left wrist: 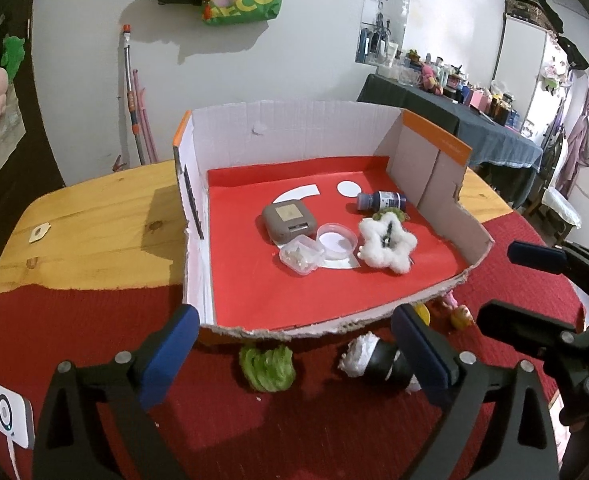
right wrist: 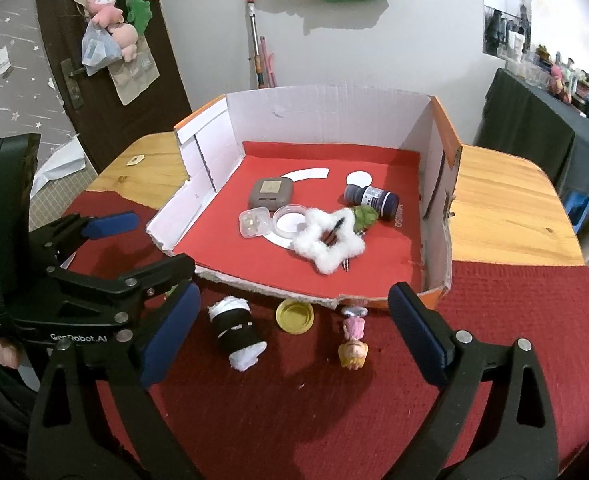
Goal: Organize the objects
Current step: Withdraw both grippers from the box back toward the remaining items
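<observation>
A cardboard box [left wrist: 294,128] lined in red holds a grey case [left wrist: 290,222], a clear round dish [left wrist: 336,240], a small clear tub [left wrist: 300,256], a white fluffy star [left wrist: 388,246] and a dark bottle [left wrist: 382,200]. On the red cloth before the box lie a green leafy toy [left wrist: 267,366], a black-and-white roll [right wrist: 236,330], a yellow lid [right wrist: 295,316] and a small doll [right wrist: 354,340]. My left gripper [left wrist: 294,320] stands open over the roll and the green toy, holding nothing. Beside it, my right gripper [right wrist: 294,292] is open and empty above the lid and doll.
The box sits on a wooden table [left wrist: 94,216] partly covered by a red cloth [right wrist: 514,320]. A white device with a cable [left wrist: 8,416] lies at the near left. A dark table [left wrist: 474,128] crowded with bottles stands behind at right, and a door [right wrist: 114,80] at left.
</observation>
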Action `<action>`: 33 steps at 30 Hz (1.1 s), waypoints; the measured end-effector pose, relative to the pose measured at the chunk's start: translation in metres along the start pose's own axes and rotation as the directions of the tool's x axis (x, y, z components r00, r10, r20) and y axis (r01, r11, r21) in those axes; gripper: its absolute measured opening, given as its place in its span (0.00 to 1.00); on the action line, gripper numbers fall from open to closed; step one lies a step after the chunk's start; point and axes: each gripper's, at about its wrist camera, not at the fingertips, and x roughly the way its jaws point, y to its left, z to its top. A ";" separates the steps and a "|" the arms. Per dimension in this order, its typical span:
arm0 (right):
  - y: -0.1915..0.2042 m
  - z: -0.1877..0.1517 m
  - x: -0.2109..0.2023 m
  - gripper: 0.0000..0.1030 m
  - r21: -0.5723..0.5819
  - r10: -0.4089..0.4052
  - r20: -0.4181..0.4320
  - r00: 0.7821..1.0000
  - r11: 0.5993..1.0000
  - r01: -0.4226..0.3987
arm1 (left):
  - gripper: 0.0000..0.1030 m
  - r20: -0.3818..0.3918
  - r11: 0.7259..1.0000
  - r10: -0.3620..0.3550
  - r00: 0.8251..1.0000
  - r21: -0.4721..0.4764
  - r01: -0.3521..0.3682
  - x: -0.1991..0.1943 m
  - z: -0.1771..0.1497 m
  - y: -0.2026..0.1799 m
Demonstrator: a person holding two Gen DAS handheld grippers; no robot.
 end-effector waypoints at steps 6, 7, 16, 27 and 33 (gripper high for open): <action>0.003 -0.008 -0.006 0.94 0.003 -0.005 0.001 1.000 1.000 0.005 | 0.98 0.002 1.000 -0.002 1.000 -0.009 0.002 -0.006 -0.011 -0.002; 0.003 -0.008 -0.006 0.94 0.003 -0.004 0.002 1.000 1.000 0.004 | 0.98 0.002 1.000 -0.002 1.000 -0.009 0.002 -0.006 -0.011 -0.002; 0.009 -0.027 -0.016 0.94 0.000 -0.005 0.007 1.000 1.000 0.005 | 0.98 0.004 1.000 -0.003 1.000 -0.013 0.003 -0.015 -0.028 -0.007; 0.014 -0.044 -0.021 0.94 0.003 -0.007 0.005 1.000 1.000 0.007 | 0.98 0.003 1.000 0.001 1.000 -0.025 -0.001 -0.021 -0.044 -0.009; 0.016 -0.054 -0.021 0.94 0.007 -0.006 -0.004 1.000 1.000 0.006 | 0.98 -0.001 1.000 0.007 1.000 -0.028 -0.007 -0.022 -0.054 -0.009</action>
